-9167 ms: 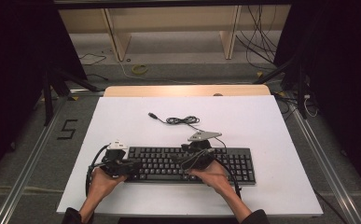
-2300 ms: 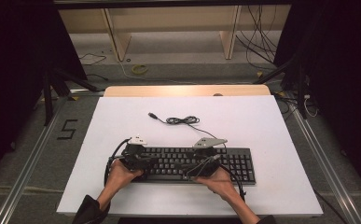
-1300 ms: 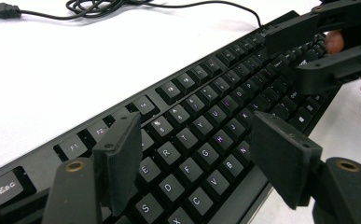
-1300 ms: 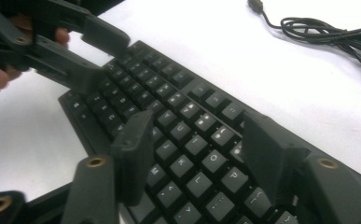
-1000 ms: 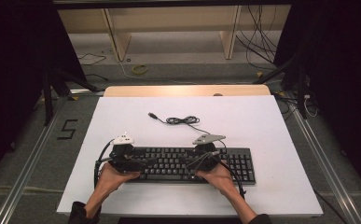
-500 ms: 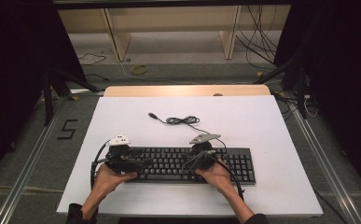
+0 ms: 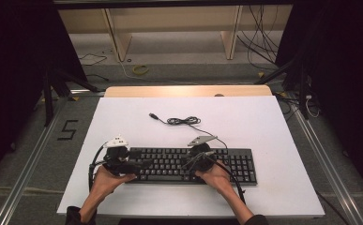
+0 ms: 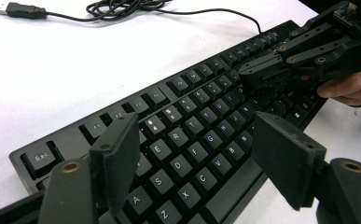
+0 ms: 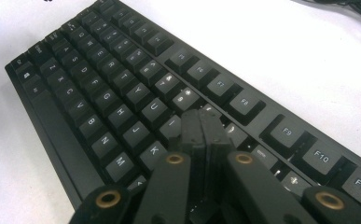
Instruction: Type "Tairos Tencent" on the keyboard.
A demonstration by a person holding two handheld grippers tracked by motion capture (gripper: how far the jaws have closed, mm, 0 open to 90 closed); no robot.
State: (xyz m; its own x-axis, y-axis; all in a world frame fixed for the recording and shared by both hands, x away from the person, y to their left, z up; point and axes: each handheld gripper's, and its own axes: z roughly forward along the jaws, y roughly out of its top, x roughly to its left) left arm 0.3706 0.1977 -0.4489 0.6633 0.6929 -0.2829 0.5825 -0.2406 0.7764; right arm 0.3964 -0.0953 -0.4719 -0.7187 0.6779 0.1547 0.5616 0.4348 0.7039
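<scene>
keyboard lies on the white table toward 6 o'clock in the high view, typing seemingly under way with no end in sight; both hands angle inward. left gripper view: left gripper hovers above the letters, jaws apart and empty. right gripper view: right gripper, jaws having just been closing, is pinched together empty, its tip down on the keys at 6 o'clock.

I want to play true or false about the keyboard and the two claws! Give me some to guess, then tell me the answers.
1. The right claw is shut, its tips over the keys. True.
2. The left claw is squeezing a key. False: its jaws stand open above the keyboard.
3. The keyboard is white. False: it is black.
4. The cable lies loosely coiled on the table behind the keyboard. True.
5. The plug is stuck into a computer. False: it lies loose on the table.
</scene>
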